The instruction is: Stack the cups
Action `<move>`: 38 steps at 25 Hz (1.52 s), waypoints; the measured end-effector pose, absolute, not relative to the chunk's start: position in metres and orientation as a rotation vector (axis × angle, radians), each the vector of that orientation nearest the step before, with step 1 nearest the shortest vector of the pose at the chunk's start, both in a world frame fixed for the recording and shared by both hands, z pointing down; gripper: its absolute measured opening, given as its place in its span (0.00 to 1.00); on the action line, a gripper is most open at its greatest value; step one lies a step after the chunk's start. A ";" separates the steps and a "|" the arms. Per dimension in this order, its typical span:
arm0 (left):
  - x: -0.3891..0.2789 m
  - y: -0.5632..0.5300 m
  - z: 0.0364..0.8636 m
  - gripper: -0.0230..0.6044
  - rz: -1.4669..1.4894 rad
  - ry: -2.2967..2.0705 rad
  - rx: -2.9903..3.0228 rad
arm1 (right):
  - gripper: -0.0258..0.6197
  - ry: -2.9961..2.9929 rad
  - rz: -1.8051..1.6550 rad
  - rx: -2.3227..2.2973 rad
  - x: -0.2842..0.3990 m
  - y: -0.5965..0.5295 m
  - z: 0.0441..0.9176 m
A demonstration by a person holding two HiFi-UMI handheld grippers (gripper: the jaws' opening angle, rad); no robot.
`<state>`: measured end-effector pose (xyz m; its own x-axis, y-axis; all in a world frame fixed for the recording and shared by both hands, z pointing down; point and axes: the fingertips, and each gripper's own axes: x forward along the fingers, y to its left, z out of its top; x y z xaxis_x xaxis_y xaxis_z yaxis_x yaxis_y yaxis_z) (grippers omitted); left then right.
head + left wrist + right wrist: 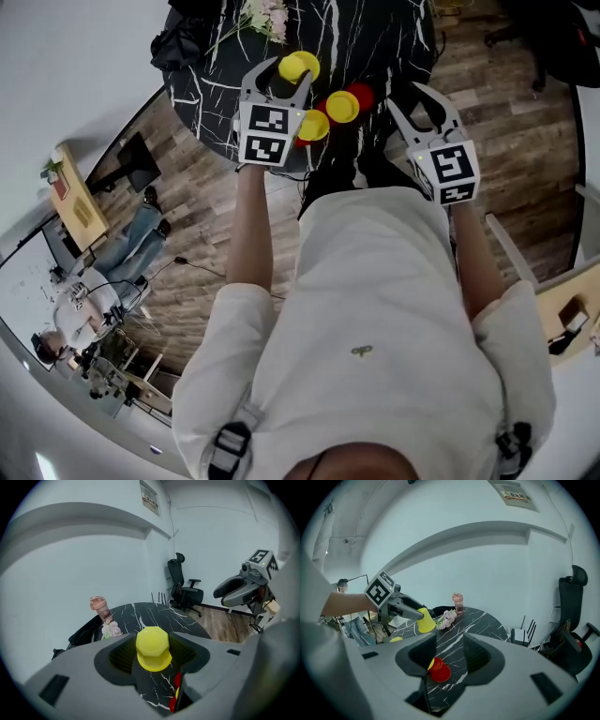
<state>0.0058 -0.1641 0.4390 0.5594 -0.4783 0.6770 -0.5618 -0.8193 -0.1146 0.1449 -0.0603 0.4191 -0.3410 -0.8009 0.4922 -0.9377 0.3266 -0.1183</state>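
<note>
Head view: the left gripper (281,82) grips a yellow cup (299,66) above the black marbled bench (375,37), near a red cup (362,96). Left gripper view: both jaws press the yellow cup's sides. Right gripper view: the right gripper (450,656) stands open and empty, with the red cup on the bench below its jaws.

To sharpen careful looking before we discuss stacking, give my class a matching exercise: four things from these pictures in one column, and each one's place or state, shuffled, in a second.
Things:
1 raised yellow cup
2 red cup
3 pink bottle
4 right gripper

Places or states:
A open, holding nothing
B on the table, seen between the right jaws
C upright beside the flowers
D clamped in the left gripper

Pairs: 1-D, 2-B, 3-C, 4-A
</note>
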 end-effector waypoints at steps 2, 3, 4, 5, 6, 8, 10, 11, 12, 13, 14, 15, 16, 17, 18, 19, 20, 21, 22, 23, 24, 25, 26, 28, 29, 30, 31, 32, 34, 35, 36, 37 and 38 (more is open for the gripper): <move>0.005 -0.153 0.431 0.39 1.108 -0.890 2.677 | 0.32 -2.262 0.543 1.543 0.142 -0.062 0.418; 0.005 -0.149 0.428 0.39 1.108 -0.890 2.676 | 0.32 -2.267 0.538 1.540 0.140 -0.063 0.416; 0.004 -0.144 0.425 0.39 1.108 -0.891 2.673 | 0.32 -2.272 0.532 1.538 0.139 -0.063 0.415; 0.003 -0.139 0.422 0.39 1.106 -0.892 2.670 | 0.32 -2.275 0.524 1.537 0.138 -0.063 0.415; 0.003 -0.134 0.418 0.39 1.102 -0.892 2.668 | 0.31 -2.278 0.518 1.536 0.138 -0.063 0.414; 0.002 -0.124 0.413 0.39 1.095 -0.881 2.668 | 0.31 -2.280 0.514 1.535 0.137 -0.063 0.414; 0.002 -0.115 0.409 0.39 1.102 -0.862 2.673 | 0.31 -2.281 0.513 1.536 0.136 -0.062 0.414; 0.002 -0.111 0.407 0.39 1.111 -0.852 2.678 | 0.31 -2.281 0.512 1.536 0.135 -0.062 0.413; 0.003 -0.107 0.406 0.39 1.120 -0.843 2.683 | 0.31 -2.281 0.510 1.536 0.135 -0.061 0.413; 0.003 -0.103 0.405 0.39 1.128 -0.833 2.688 | 0.31 -2.281 0.509 1.536 0.134 -0.060 0.413; 0.003 -0.099 0.404 0.39 1.135 -0.822 2.693 | 0.31 -2.281 0.509 1.536 0.133 -0.059 0.413; 0.003 -0.095 0.404 0.39 1.140 -0.809 2.697 | 0.31 -2.281 0.509 1.536 0.132 -0.058 0.413; 0.003 -0.091 0.405 0.39 1.145 -0.797 2.700 | 0.31 -2.281 0.509 1.536 0.131 -0.056 0.412; 0.003 -0.087 0.406 0.39 1.152 -0.785 2.701 | 0.31 -2.281 0.509 1.537 0.131 -0.055 0.412; 0.003 -0.084 0.407 0.39 1.161 -0.772 2.702 | 0.31 -2.281 0.508 1.537 0.130 -0.055 0.412; 0.004 -0.080 0.408 0.39 1.170 -0.757 2.703 | 0.31 -2.280 0.506 1.538 0.130 -0.054 0.412; 0.004 -0.076 0.409 0.39 1.180 -0.741 2.703 | 0.31 -2.279 0.505 1.539 0.129 -0.053 0.412; 0.003 -0.073 0.410 0.39 1.191 -0.728 2.700 | 0.31 -2.277 0.503 1.539 0.129 -0.052 0.412; 0.002 -0.070 0.412 0.39 1.201 -0.719 2.696 | 0.31 -2.276 0.502 1.540 0.129 -0.051 0.412; 0.002 -0.067 0.413 0.39 1.208 -0.713 2.696 | 0.31 -2.275 0.501 1.541 0.128 -0.051 0.412; 0.002 -0.065 0.414 0.39 1.212 -0.709 2.698 | 0.31 -2.275 0.501 1.543 0.127 -0.050 0.411; 0.002 -0.063 0.415 0.39 1.217 -0.703 2.699 | 0.31 -2.275 0.502 1.544 0.127 -0.049 0.412; 0.002 -0.061 0.416 0.39 1.221 -0.696 2.700 | 0.31 -2.274 0.503 1.544 0.126 -0.047 0.412; 0.002 -0.058 0.419 0.39 1.224 -0.681 2.702 | 0.31 -2.271 0.506 1.541 0.124 -0.046 0.413; 0.002 -0.057 0.420 0.39 1.227 -0.673 2.705 | 0.31 -2.271 0.507 1.538 0.123 -0.045 0.414; 0.003 -0.056 0.420 0.39 1.230 -0.665 2.708 | 0.31 -2.271 0.508 1.537 0.122 -0.044 0.414; 0.004 -0.054 0.421 0.39 1.233 -0.657 2.711 | 0.31 -2.271 0.508 1.536 0.122 -0.044 0.414; 0.004 -0.053 0.421 0.39 1.238 -0.650 2.713 | 0.31 -2.271 0.508 1.536 0.122 -0.043 0.413; 0.005 -0.052 0.422 0.39 1.247 -0.639 2.715 | 0.31 -2.271 0.509 1.535 0.121 -0.043 0.413; 0.005 -0.052 0.423 0.39 1.250 -0.635 2.718 | 0.31 -2.270 0.510 1.535 0.121 -0.044 0.413; 0.006 -0.052 0.423 0.39 1.252 -0.631 2.723 | 0.31 -2.270 0.511 1.533 0.121 -0.044 0.413; 0.006 -0.052 0.423 0.39 1.255 -0.626 2.726 | 0.31 -2.269 0.510 1.532 0.120 -0.045 0.413; 0.006 -0.051 0.424 0.39 1.261 -0.618 2.728 | 0.31 -2.269 0.509 1.531 0.120 -0.045 0.413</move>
<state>0.0063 -0.0512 0.4239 0.5818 -0.3273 0.7446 -0.3878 -0.9163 -0.0998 0.1203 -0.0449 0.4135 -0.3515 -0.8038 0.4799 -0.9318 0.3499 -0.0963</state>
